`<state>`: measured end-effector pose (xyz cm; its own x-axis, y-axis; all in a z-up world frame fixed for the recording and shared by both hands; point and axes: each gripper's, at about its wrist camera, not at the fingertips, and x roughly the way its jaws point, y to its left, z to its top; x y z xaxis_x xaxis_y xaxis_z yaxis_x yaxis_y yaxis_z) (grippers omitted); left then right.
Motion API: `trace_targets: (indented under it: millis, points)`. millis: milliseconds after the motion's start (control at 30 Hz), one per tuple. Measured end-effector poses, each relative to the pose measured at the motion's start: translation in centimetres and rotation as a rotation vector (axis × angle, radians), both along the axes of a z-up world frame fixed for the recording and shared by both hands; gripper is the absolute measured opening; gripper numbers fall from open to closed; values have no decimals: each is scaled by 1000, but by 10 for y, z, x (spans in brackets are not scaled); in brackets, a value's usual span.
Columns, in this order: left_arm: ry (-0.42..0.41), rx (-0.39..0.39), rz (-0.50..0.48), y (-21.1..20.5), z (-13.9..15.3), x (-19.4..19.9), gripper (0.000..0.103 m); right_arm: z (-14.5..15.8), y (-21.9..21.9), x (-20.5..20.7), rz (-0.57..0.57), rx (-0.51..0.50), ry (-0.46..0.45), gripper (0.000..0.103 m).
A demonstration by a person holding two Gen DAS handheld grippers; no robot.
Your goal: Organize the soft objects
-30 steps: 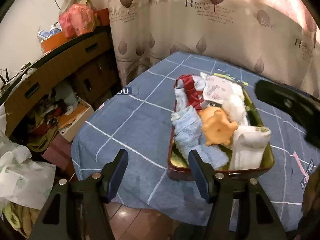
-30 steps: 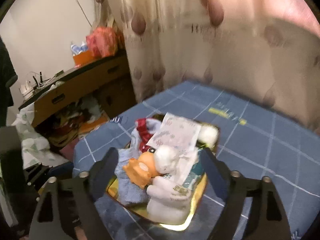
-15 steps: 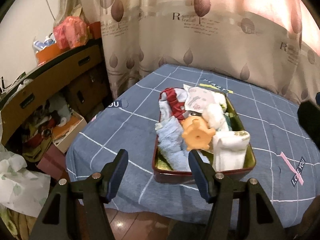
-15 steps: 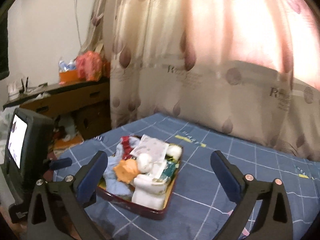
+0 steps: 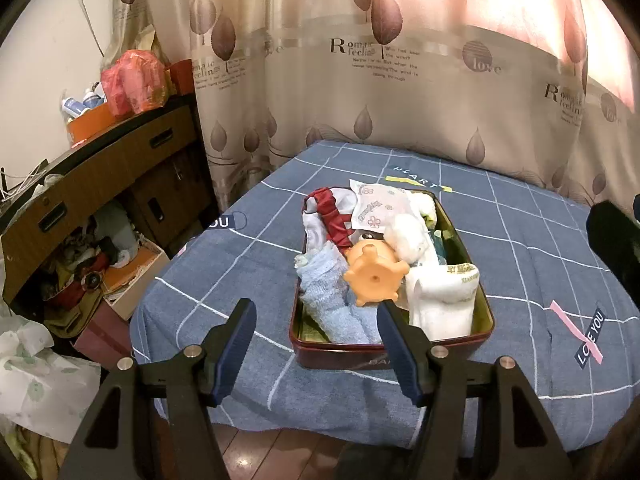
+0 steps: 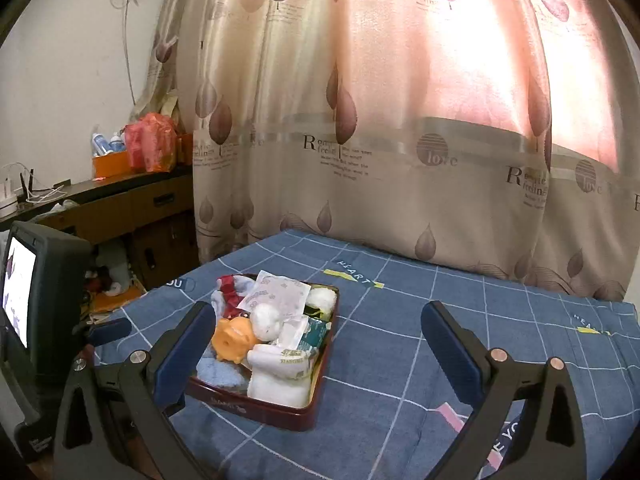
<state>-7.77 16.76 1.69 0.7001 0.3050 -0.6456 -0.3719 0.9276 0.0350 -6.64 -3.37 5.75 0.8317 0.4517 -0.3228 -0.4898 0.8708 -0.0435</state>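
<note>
Both sets of tongs hang empty above a blue checked bedspread [image 5: 240, 264]. The left gripper [image 5: 316, 320] stands partly spread over the near edge of the bed with nothing between its blue pads, its right finger [image 5: 394, 336] crossing the near rim of a dark red tin [image 5: 486, 312] in the left wrist view. The right gripper [image 6: 316, 334] has just been opening and now stands at its widest, its jaws framing the tin [image 6: 324, 364] from well back and touching nothing.

The tin sits on the bedspread near the bed's foot, heaped with soft things. A pale blue towel [image 5: 336, 300] fills its near left corner. An orange toy [image 5: 374, 276] lies at the middle, its base turned toward the left camera. A folded white cloth [image 5: 444, 300] with printed lettering takes the near right corner, leaning over the rim. Behind these lie a white fluffy ball [image 5: 408, 232], a red-and-white garment [image 5: 334, 216] and a flowered white packet [image 5: 378, 208].

A leaf-printed curtain [image 6: 360, 140] glows pink with daylight behind the bed. A cluttered wooden cabinet [image 5: 100, 184] stands to the left. In the right wrist view, the left tool's lit screen [image 6: 18, 284] shows at the left edge.
</note>
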Motion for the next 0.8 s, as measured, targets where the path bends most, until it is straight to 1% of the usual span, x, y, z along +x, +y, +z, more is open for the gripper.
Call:
trace_targets:
  millis: [267,367,500,633,800]
  points:
    - [-20,-5,-12,-2,2,-2,64,-2,2,-6,-6,-1,-10,102]
    - [-53,-5,-28,-4,7,-6,64,-2,-1,-8,-18,14,-14,102]
    - [-122,17,-49,-11,17,-15,64,1,-4,-10,-24,26,-24,102]
    - [-138,29,-48,-14,21,-18,64,2,-3,-13,-67,6,-49,102]
    - [-144,28,-43,-14,24,-19,64,5,-5,-15,-77,27,-44,102]
